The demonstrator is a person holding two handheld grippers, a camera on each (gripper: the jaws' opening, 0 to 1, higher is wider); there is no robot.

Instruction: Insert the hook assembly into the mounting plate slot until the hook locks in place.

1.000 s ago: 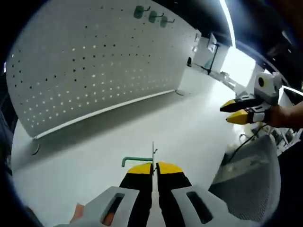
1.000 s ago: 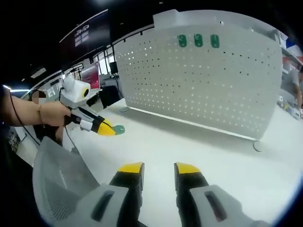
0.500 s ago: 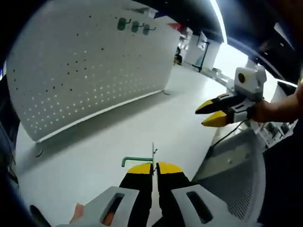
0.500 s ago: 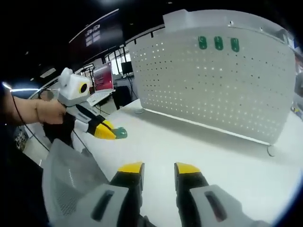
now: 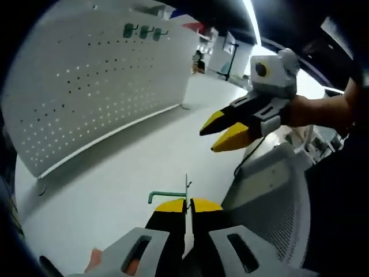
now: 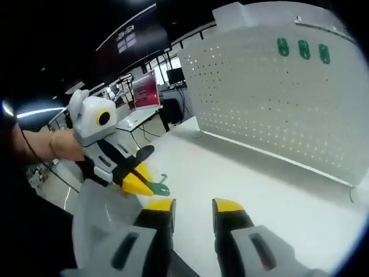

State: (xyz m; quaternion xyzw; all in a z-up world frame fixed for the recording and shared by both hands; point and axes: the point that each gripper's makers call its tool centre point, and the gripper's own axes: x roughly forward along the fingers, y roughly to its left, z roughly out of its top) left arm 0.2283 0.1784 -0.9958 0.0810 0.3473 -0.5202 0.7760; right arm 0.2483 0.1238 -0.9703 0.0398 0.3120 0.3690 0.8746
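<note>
White tabletop fronts the pegboard; well short of the pegboard, the left gripper pinches the green hook for carrying; right gripper waits parted, empty.

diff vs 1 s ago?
The two tongs have closed in on each other: the right tongs loom larger in the left gripper view, the left tongs in the right gripper view. Unchanged: left tongs shut on the green hook, right tongs open, three hooks on the pegboard.
</note>
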